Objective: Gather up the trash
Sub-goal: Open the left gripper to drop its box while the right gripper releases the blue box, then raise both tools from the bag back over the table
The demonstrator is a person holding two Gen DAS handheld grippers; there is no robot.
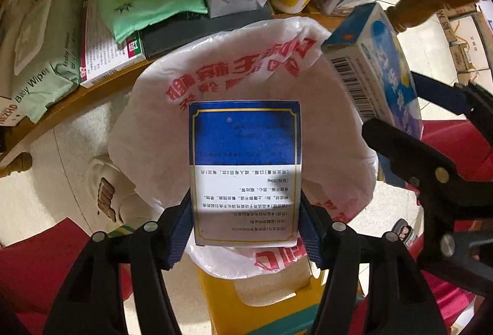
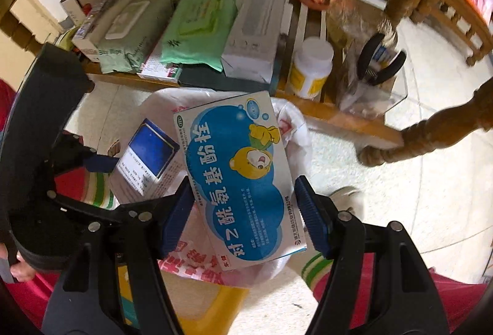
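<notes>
Two medicine cartons are in transit to the bin, one per tool. The left gripper (image 1: 246, 221) is clamped on the dark blue and white carton (image 1: 245, 168), held directly above the open mouth of the white bag-lined bin (image 1: 154, 107). The right gripper (image 2: 243, 211) is clamped on the light blue carton with the bear print (image 2: 237, 181), which hangs over the bin's rim nearer the wooden shelf (image 2: 323, 116). Judged step: delivery, with both items poised for the drop. The next move calls for opening each pair of jaws while the carton is inside the rim; the right one may need shifting further over the bag first. Beyond the bin, the shelf carries two wipe packs, one white bottle (image 2: 311, 70) and several boxes; the exact box count is unclear under distortion.
</notes>
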